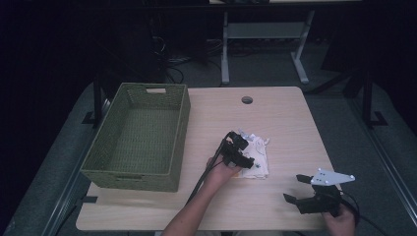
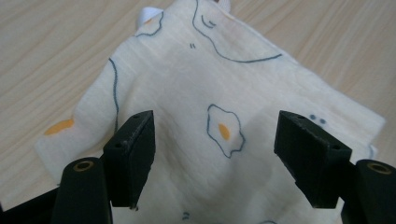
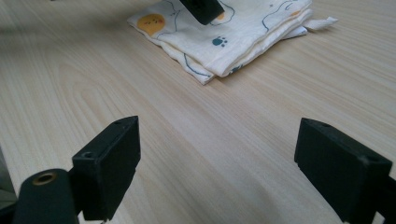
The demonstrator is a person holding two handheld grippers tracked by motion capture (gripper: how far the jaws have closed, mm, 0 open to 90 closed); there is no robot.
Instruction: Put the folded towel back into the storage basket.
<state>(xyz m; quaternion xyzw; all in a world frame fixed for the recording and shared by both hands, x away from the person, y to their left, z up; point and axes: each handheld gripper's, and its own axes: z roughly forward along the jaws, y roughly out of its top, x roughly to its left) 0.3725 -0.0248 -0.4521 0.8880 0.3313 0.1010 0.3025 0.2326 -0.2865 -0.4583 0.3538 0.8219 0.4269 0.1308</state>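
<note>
Flat, folded cloth (image 1: 255, 160), lengthwise away from person

Two black grippers on show: the left gripper (image 1: 244, 149) is a chunky matte black block with a dark cable running back along a bare forearm. The right gripper (image 1: 298, 189) carries a pale grey three-cornered plate dotted with small holes, black cable looping behind. Up close, both have squared black jaw pads, each with small screw holes, and brass-ringed pivots.
</note>
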